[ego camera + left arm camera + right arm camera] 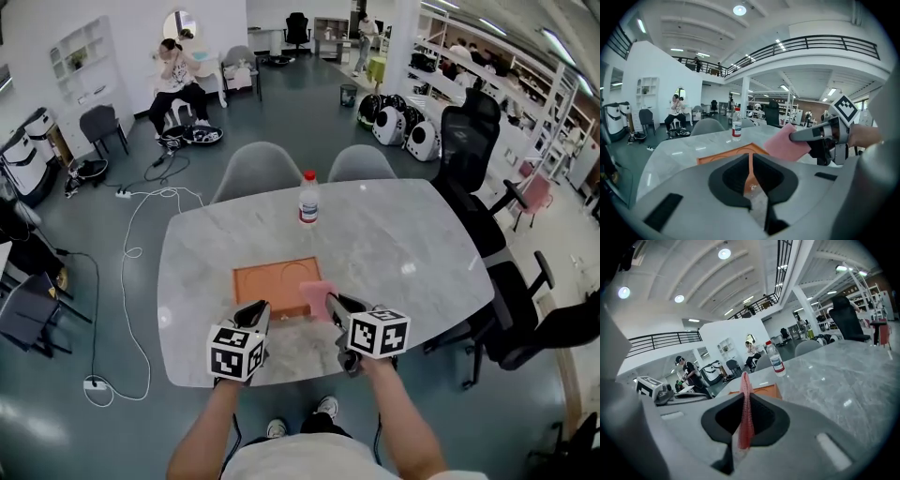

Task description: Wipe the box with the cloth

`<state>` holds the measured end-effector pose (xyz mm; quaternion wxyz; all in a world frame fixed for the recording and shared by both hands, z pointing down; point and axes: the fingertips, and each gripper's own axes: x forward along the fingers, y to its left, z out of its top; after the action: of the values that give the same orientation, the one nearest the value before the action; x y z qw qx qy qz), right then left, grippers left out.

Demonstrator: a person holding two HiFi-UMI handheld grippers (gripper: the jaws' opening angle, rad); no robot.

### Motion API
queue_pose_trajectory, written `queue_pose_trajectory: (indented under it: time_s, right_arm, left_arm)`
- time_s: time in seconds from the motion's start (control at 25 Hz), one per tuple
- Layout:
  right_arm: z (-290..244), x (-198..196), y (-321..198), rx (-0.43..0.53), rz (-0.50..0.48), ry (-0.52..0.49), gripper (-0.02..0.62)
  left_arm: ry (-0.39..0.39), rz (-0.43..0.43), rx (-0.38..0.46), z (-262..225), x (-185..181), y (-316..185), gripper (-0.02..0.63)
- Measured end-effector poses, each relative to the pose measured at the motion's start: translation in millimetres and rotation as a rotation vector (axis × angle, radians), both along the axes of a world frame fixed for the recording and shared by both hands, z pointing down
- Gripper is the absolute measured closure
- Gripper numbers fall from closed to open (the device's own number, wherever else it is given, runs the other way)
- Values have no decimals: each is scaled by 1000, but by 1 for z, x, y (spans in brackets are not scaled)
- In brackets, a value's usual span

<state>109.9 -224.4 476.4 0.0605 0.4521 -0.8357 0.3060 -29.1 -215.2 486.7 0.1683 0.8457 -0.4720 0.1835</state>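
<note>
Pink cloth (317, 297), pinched by fingers of the right gripper (337, 303), hangs at the box (277, 281) while the left gripper (256, 312) clamps its rim; wiping seems barely begun.

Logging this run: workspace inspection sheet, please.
Surface: grey marble table.
Job's things: orange box lies flat near the front edge; pink cloth held at its near right corner.
Clutter: one water bottle, upright, beyond the box.
Grippers: left hand-held gripper shut on the box's rim; right hand-held gripper shut on the cloth.
Cables: white cable loops left of the table.
Surroundings: two grey chairs beyond; a seated person far off.
</note>
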Motion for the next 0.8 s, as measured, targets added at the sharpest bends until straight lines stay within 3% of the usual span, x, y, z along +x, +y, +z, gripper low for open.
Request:
queue_pose_trajectory:
  time_s: [0.48,0.8]
  right_arm:
    - [-58,3,-5,219,-24,129,577]
    - [-70,0,-4,283,-16,167,578]
  left_arm:
    - [22,-96,87,-39,-29,2,577]
    - [33,-124,94,-45,-38,5,577]
